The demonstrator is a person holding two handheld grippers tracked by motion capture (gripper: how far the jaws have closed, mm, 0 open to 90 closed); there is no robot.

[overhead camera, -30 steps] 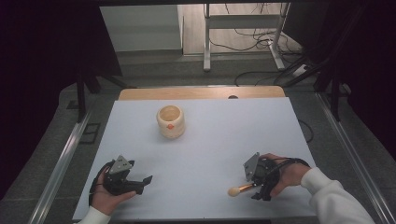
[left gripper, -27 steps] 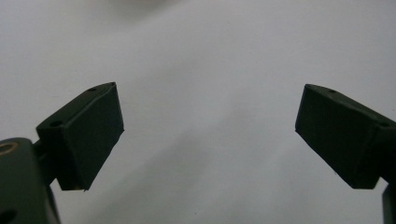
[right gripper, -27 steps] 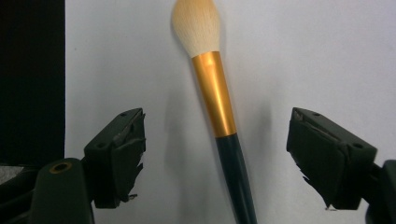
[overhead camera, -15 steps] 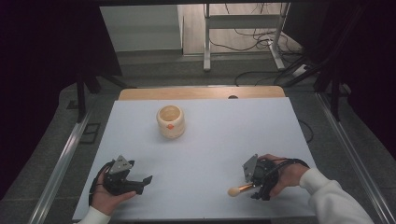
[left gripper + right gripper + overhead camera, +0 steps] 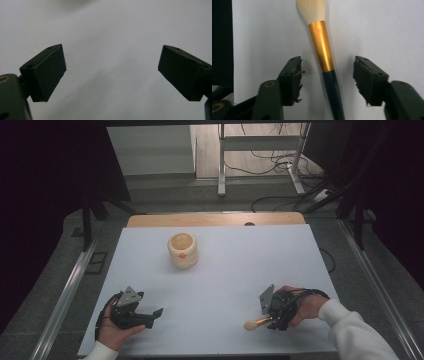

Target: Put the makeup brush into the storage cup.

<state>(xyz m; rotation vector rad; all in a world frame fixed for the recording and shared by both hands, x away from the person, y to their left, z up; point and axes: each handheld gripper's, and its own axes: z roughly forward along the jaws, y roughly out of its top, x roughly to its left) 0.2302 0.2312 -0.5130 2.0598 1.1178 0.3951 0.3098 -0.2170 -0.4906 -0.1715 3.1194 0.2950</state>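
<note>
A makeup brush [image 5: 252, 324] with pale bristles, a gold ferrule and a dark handle lies flat on the white table [image 5: 240, 265] near the front right. My right gripper [image 5: 272, 321] straddles it. In the right gripper view the brush [image 5: 322, 47] runs up between the jaws, which have just been closing. A gap remains on each side of the handle, so the right gripper [image 5: 328, 66] is open. My left gripper [image 5: 150, 316] rests at the front left. In its own view the left gripper [image 5: 110, 67] is wide open over bare table.
A cream round cup [image 5: 182, 250] with a small orange mark stands upright at the middle back of the table. A wooden strip [image 5: 215, 219] edges the far side. Metal rails run along both sides, and cables lie on the floor beyond.
Both hands have kept their places. The right gripper's jaws look a little narrower about the brush than before.
</note>
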